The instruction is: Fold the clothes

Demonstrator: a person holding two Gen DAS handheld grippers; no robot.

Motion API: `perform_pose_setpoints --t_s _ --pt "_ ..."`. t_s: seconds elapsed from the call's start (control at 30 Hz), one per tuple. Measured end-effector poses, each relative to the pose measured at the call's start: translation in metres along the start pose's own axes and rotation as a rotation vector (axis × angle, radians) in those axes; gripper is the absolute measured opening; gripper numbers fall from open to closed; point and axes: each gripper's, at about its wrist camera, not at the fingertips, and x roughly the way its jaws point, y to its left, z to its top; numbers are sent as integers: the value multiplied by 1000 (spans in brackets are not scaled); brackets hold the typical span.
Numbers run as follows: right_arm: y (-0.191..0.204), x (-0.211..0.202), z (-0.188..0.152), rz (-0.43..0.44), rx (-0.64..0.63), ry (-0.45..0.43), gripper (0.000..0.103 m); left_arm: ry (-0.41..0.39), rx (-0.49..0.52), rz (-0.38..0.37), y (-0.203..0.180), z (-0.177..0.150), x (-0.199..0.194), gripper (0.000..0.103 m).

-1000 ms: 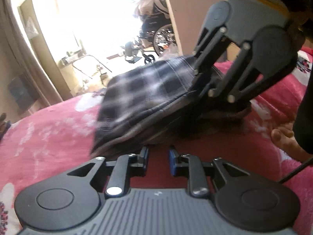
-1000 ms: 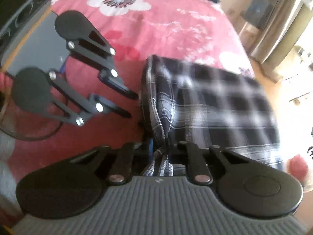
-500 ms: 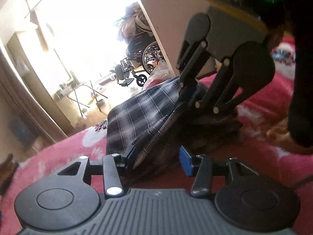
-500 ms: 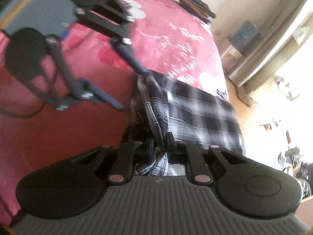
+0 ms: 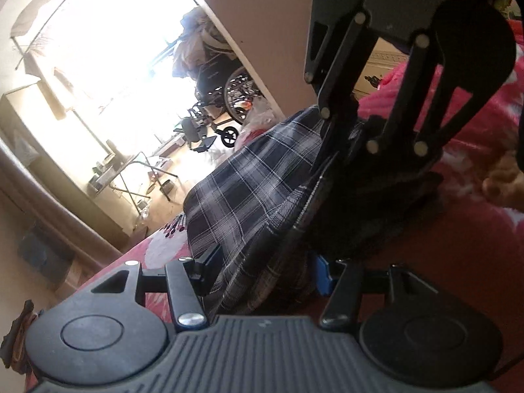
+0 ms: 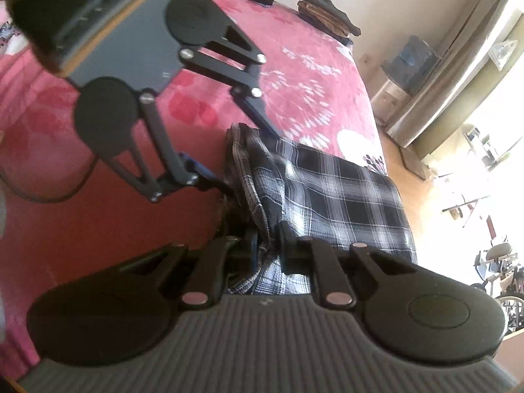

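Right tongs [image 6: 267,245] pinch plaid garment [image 6: 340,193], left tongs [image 5: 262,268] spread around it, on pink floral bedspread [image 6: 294,65].

Ahead of the left gripper [image 5: 262,270], the plaid garment [image 5: 249,193] filled its open jaws, and the right gripper [image 5: 370,150] blocked the way beyond. Bare red blanket [image 6: 108,216] lay free left of the right gripper [image 6: 267,245]. Folded clothes [image 6: 324,13] sat far ahead.
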Motion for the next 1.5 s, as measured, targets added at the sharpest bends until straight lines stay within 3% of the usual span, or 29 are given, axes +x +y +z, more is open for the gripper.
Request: perform_pose_setpoints --t_s 0.17,0.37,0.5,0.57,0.63,0.73,0.9,1.1,1.2,1.3,1.43,1.5 --pt "-2 -1 0 8 14 -2 10 12 91 -43 -5 -6 14 58" --pt "-4 -1 -1 18 34 -1 10 6 111 -43 -7 -7 25 56" --pt "-4 -2 -2 20 38 -3 10 2 114 -15 -6 -4 27 51" --pt "-3 -3 -2 17 34 -7 10 3 122 16 -7 -2 28 39" --pt "-4 -4 -2 11 27 -13 10 -7 114 80 -9 0 30 33" --pt "-1 -4 -1 0 4 -25 10 -8 94 174 -21 1 36 32" --pt "7 6 -7 37 -2 23 10 40 215 183 -51 -15 47 33" --pt "20 11 -12 49 -48 38 11 56 167 203 -46 -16 52 33" --pt "27 20 -14 59 -75 69 14 54 186 217 -51 -17 55 33" --pt "33 25 -16 54 -93 95 25 52 209 228 -53 -16 59 35" --pt "24 12 -19 65 -62 93 39 52 230 245 -50 -17 54 47" --pt "20 3 -22 75 -56 102 42 56 224 254 -49 -17 54 51"
